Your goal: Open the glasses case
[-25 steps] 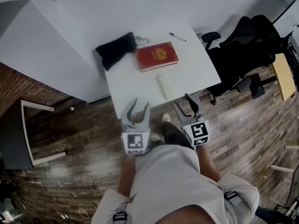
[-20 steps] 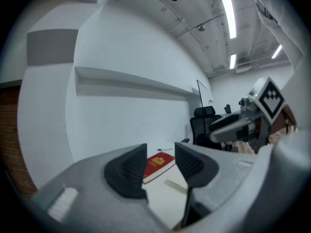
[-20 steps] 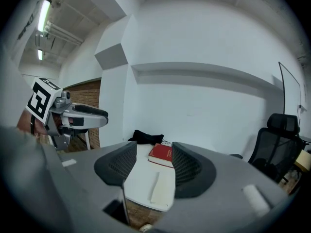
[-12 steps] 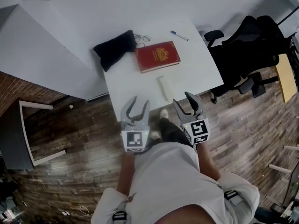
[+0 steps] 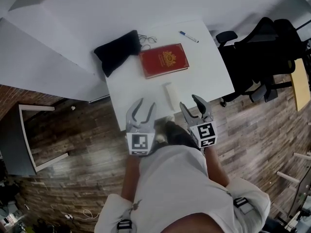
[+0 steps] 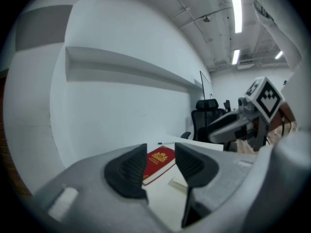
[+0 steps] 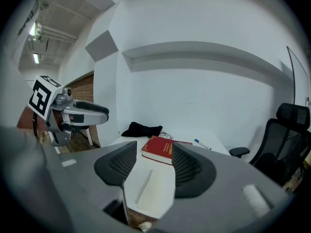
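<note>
1. Glasses case: white, lying flat near the front edge of the table, ahead of and between both grippers.
2. Left gripper, right gripper: jaws apart, holding nothing, at that front edge.
3. Red book lies beyond the case, with bare tabletop to either side of the case.

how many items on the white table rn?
5: black pouch at the far-left corner, wire glasses just right of it, red book mid-table, pen at the far right, white glasses case near the front edge. Nothing looks hidden.
</note>
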`<state>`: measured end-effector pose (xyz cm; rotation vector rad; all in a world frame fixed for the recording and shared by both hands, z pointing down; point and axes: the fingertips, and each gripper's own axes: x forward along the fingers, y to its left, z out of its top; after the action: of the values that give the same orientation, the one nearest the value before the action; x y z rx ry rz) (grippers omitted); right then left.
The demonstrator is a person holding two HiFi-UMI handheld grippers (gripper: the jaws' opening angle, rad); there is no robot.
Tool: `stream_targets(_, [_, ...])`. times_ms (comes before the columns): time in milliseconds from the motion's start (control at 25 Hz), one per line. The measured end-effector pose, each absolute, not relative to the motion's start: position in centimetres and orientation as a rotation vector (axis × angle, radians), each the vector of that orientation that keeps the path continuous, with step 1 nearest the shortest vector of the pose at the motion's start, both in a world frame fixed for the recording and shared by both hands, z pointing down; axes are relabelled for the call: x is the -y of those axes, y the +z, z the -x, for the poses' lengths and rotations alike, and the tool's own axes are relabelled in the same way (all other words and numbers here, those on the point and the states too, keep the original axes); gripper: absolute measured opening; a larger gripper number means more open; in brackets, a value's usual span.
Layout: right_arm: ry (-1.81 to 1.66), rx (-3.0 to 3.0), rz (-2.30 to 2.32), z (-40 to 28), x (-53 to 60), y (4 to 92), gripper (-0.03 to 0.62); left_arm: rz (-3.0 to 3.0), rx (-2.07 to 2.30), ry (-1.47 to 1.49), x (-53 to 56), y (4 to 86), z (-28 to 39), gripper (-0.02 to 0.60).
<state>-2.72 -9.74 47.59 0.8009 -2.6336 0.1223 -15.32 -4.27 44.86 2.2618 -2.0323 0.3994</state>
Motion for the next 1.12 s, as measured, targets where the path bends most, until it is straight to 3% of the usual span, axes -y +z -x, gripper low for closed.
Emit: stream_targets(1120, [0.312,2.516,-0.505,3.5,19.0,58.4,0.222,-2.152,1.835,0.651,14.6,54.3,14.6,0.178])
